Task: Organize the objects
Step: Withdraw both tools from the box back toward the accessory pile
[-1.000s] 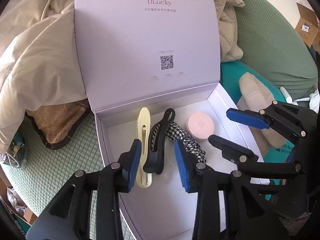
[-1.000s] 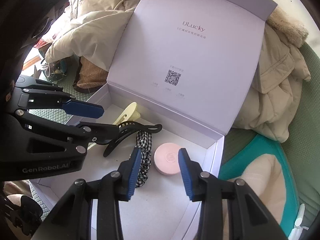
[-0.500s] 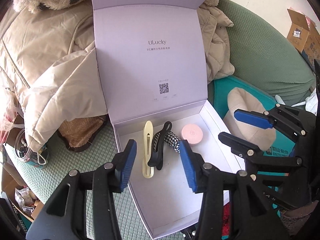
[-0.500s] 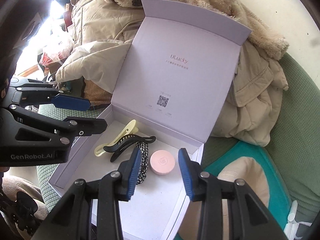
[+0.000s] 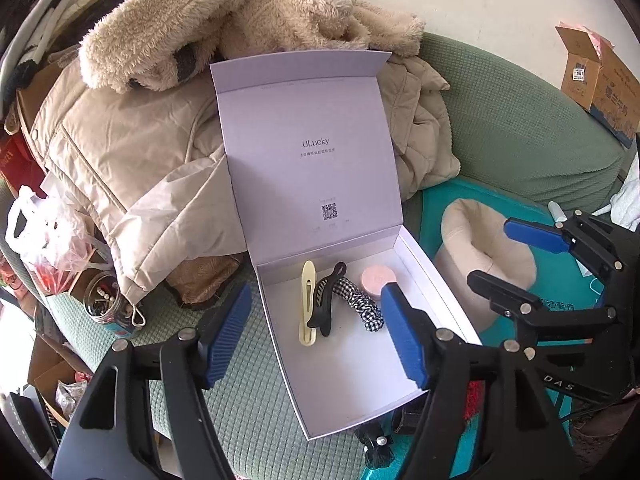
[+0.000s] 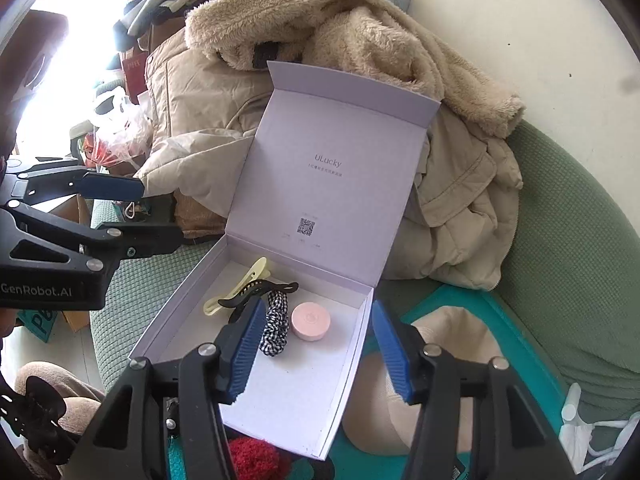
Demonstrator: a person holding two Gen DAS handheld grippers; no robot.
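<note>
Left wrist view: the left gripper (image 5: 316,332) hangs over the near half of the open white gift box (image 5: 360,380), its jaws spreading with nothing between them. The box sits on a green sofa (image 5: 520,132), its lid (image 5: 312,160) standing upright against a beige padded jacket (image 5: 132,168) and a fleece coat (image 5: 248,24). Inside, along the far wall, lie a cream hair clip (image 5: 307,304), a black claw clip (image 5: 326,300) just right of it and overlapping its near end, a black-and-white checked scrunchie (image 5: 360,306), and a pink round case (image 5: 378,279). The scrunchie's far end slips under the claw clip; the right blue pad covers part of the case's near edge. The right gripper (image 5: 520,256) shows at the right, over a beige hat (image 5: 480,256) on a teal bag (image 5: 560,280). A jar (image 5: 106,304) at the left holds small things too blurred to name. The lid's small print under "ULucky" cannot be read.

Right wrist view: the right gripper (image 6: 316,352) hovers above the box (image 6: 304,392), its jaws also spreading and empty. Its left pad hides the claw clip's (image 6: 256,294) near end and part of the scrunchie (image 6: 276,326); the cream clip (image 6: 236,290) and pink case (image 6: 311,321) lie clear. The left gripper (image 6: 132,208) reaches in from the left, cut off by the frame. Something red and fuzzy (image 6: 252,458) peeks out below the box's near edge, mostly hidden. The window area at the upper left is washed out.
</note>
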